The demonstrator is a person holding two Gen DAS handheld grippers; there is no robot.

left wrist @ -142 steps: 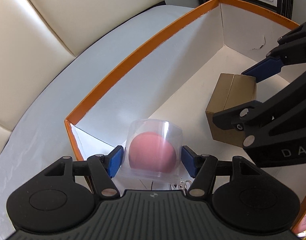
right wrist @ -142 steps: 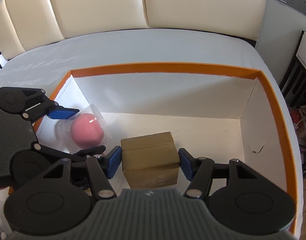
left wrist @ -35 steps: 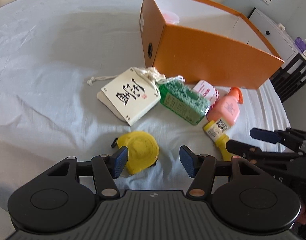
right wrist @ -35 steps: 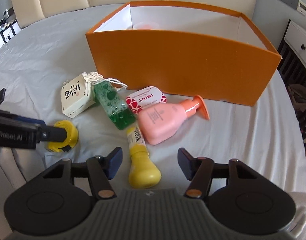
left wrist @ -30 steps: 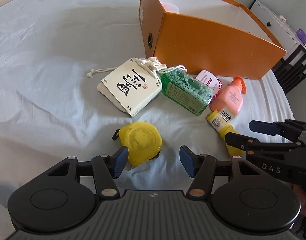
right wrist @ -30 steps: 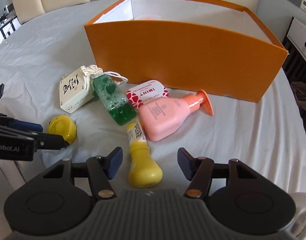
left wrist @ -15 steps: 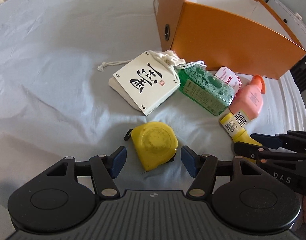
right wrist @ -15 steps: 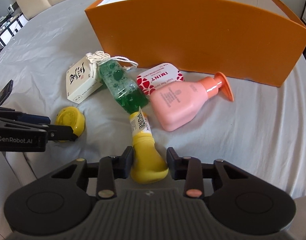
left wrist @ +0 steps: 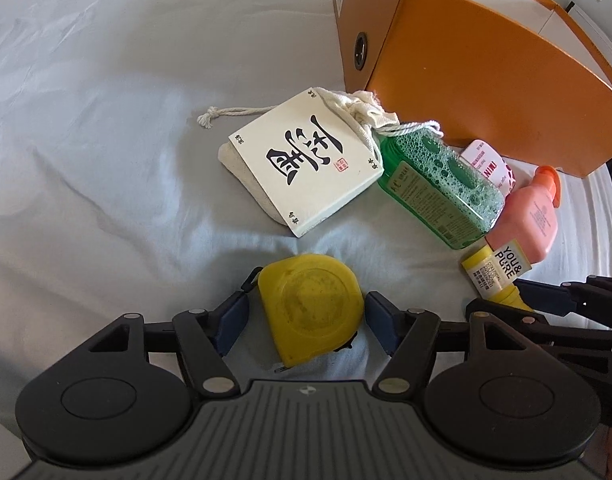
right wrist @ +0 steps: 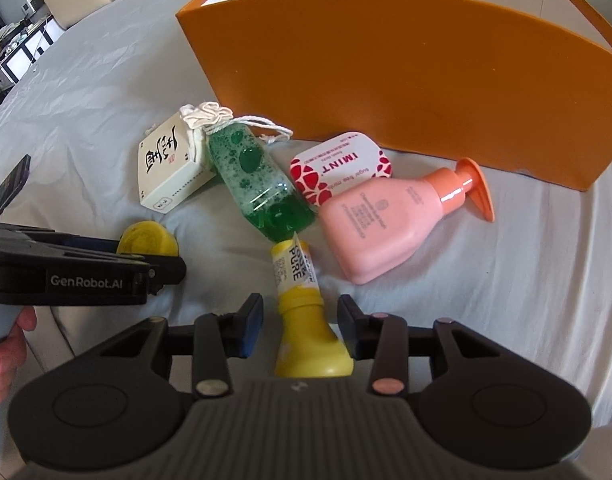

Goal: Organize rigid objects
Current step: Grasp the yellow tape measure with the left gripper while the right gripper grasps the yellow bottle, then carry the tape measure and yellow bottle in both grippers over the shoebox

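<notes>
Rigid objects lie scattered on a grey-sheeted bed (left wrist: 105,128) in front of an orange box (right wrist: 406,64), which stands at twelve o'clock in the right wrist view; the yellow tape measure (left wrist: 312,306) lies flat between the blue pads of the left gripper (left wrist: 306,320), whose jaws are spread on either side of it with a sliver of gap at each pad, so nothing is pinched; in the right wrist view that same gripper enters from nine o'clock, with fingertips of the person's hand (right wrist: 5,344) showing at the lower left edge.

The yellow tube (right wrist: 301,300), labelled YOU & PURE, lies with its fat end toward the camera and its flat end at twelve o'clock, touching the green bottle (right wrist: 261,184); the right gripper (right wrist: 299,320) straddles the tube's body, its jaws opening, with a clear gap at the left pad and the right pad just beside the tube; whether that pad touches I cannot tell.

The green bottle, full of bubbles, lies slanted from eleven to five o'clock; at its nine o'clock sits a cream box (right wrist: 169,172) printed with black calligraphy, resting on a cloth drawstring pouch (left wrist: 358,114); at the bottle's three o'clock lies a white and red IMINT tin (right wrist: 342,166), and just below it a pink pump bottle (right wrist: 390,224) on its side, its orange nozzle pointing to two o'clock, near the box wall.
</notes>
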